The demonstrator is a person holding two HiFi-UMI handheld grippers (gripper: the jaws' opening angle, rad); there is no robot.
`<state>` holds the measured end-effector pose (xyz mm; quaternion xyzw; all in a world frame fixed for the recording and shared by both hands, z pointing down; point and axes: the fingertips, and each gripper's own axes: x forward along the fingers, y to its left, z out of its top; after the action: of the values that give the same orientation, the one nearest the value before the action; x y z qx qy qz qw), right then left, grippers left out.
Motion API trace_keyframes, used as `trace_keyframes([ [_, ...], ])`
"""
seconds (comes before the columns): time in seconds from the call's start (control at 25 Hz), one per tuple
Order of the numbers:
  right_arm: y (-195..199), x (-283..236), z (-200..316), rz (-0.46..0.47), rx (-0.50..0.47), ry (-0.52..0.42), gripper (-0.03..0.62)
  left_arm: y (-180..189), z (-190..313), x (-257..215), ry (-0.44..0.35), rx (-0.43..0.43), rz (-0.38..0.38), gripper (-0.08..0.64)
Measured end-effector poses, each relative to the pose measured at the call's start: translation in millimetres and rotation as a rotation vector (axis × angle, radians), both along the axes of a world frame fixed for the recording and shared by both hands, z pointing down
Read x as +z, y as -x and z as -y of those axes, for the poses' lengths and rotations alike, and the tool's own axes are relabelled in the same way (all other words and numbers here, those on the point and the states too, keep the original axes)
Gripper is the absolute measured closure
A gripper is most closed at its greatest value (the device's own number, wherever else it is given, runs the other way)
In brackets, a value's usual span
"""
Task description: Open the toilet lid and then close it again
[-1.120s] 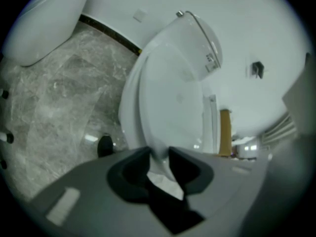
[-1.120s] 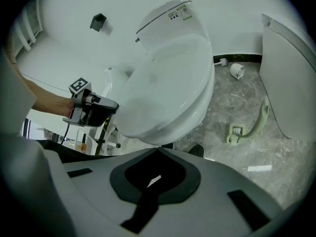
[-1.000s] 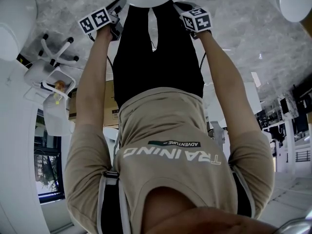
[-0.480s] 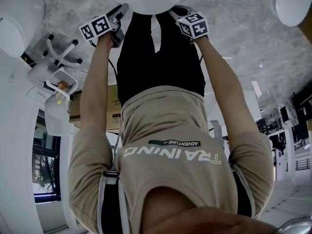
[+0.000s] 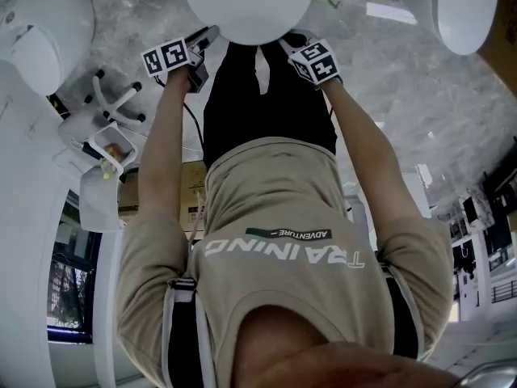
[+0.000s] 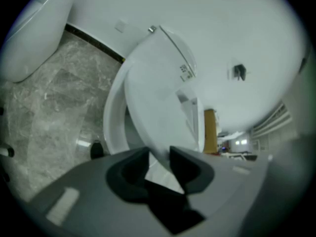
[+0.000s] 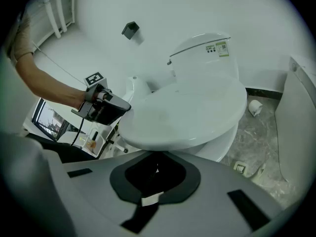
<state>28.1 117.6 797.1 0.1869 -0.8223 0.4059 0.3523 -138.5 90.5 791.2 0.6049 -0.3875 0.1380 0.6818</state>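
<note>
The white toilet lid [image 5: 246, 6] is tilted up off its seat [image 6: 113, 127]. My left gripper [image 5: 194, 55] holds the lid's side edge. In the left gripper view the rim [image 6: 159, 154] fills the gap between the two dark jaws, which have just been opening a little around it. My right gripper [image 5: 300, 48] is at the lid's other front side. In the right gripper view its jaws [image 7: 156, 168] form one dark mass with no gap, just under the lid's front rim [image 7: 163, 147]. The left gripper [image 7: 118, 107] also shows there at the rim.
The cistern [image 7: 205, 53] stands behind the lid. Other white toilets sit on both sides [image 5: 48, 31] [image 5: 464, 6]. A paper roll [image 7: 255, 106] and a floor drain [image 7: 239, 168] lie on the grey marble floor. A white rack with bottles [image 5: 109, 144] stands beside a cardboard box [image 5: 174, 188].
Both grippers have risen with the lid's front edge. In the head view the lid now looks larger and nearer, and the two marker cubes sit closer under it.
</note>
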Motion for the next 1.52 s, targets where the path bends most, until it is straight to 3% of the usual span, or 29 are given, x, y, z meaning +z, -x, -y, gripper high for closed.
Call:
trace_keyframes([
  [0.44, 13.4, -58.1, 41.5, 0.043, -0.04, 0.015, 0.578, 12.3, 38.5, -49.0, -0.013, -0.06, -0.045, 0.417],
  [0.76, 17.7, -88.1, 83.3, 0.072, -0.006, 0.01, 0.578, 19.7, 71.9, -83.6, -0.053, -0.192, -0.081, 0.417],
  [0.92, 23.9, -98.0, 104.6, 0.087, 0.018, -0.005, 0.578, 28.6, 87.6, -96.8, -0.075, -0.309, -0.111, 0.419],
  [1.12, 19.4, -105.7, 117.4, 0.097, 0.024, 0.006, 0.578, 30.2, 93.2, -110.9, -0.094, -0.394, -0.102, 0.425],
  [1.28, 17.0, -110.4, 119.4, 0.108, 0.006, 0.008, 0.577, 25.2, 81.5, -123.5, -0.107, -0.344, -0.067, 0.488],
  [1.4, 18.6, -114.2, 125.3, 0.112, 0.014, 0.005, 0.577, 23.5, 67.5, -121.4, -0.113, -0.219, 0.052, 0.555],
  [1.52, 21.8, -117.9, 134.0, 0.111, 0.011, -0.003, 0.577, 13.9, 58.4, -112.6, -0.114, -0.073, 0.16, 0.557],
])
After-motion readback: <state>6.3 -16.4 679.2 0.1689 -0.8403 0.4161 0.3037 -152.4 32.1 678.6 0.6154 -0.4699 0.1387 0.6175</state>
